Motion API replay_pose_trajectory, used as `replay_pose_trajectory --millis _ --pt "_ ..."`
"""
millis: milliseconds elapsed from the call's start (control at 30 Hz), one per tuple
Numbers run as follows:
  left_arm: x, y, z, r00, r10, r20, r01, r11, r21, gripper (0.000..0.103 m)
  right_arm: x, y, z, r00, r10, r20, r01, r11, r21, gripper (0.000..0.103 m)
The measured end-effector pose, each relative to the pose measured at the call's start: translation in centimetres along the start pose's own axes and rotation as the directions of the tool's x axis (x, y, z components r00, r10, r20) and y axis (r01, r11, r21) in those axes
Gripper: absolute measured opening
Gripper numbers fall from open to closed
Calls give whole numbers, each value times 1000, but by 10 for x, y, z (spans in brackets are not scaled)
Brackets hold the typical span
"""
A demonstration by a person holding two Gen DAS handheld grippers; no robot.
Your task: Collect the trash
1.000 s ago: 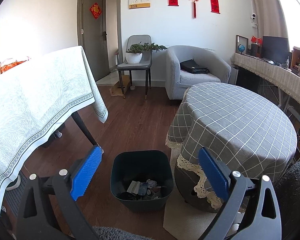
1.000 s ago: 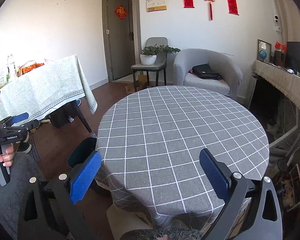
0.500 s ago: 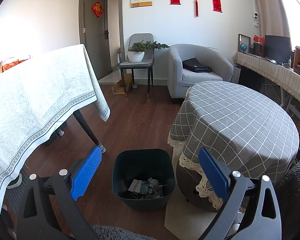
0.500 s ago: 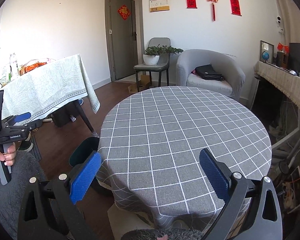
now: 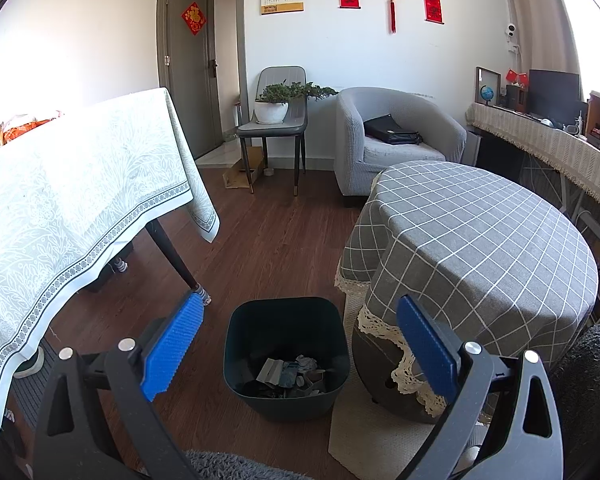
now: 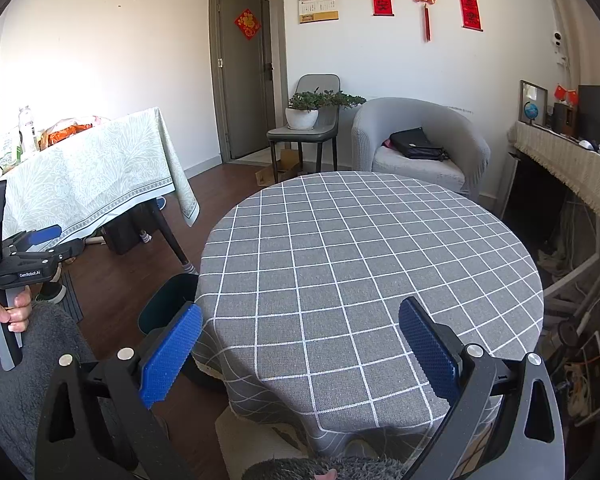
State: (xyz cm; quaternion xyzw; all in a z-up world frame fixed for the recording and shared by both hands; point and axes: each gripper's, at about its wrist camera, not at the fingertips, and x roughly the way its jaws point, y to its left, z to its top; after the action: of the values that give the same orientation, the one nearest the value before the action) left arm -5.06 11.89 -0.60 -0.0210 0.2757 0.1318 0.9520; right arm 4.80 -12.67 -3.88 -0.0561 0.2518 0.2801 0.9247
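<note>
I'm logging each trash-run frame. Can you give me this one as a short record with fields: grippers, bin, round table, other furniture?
left gripper: open, empty, aimed down at the bin
right gripper: open, empty, above the round table
bin: dark, on the floor beside the round table, scraps of trash at the bottom
round table: grey checked cloth, no trash seen on top
other furniture: long table with pale cloth at left; armchair holding a black bag
</note>
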Motion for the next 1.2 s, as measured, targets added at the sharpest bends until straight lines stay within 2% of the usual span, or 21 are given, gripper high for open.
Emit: replay_pose_trajectory --millis 1200 --pt "0 -3 -2 1000 -2 -6 2 1000 6 99 -2 2 -1 1000 -6 -1 6 1000 0 100"
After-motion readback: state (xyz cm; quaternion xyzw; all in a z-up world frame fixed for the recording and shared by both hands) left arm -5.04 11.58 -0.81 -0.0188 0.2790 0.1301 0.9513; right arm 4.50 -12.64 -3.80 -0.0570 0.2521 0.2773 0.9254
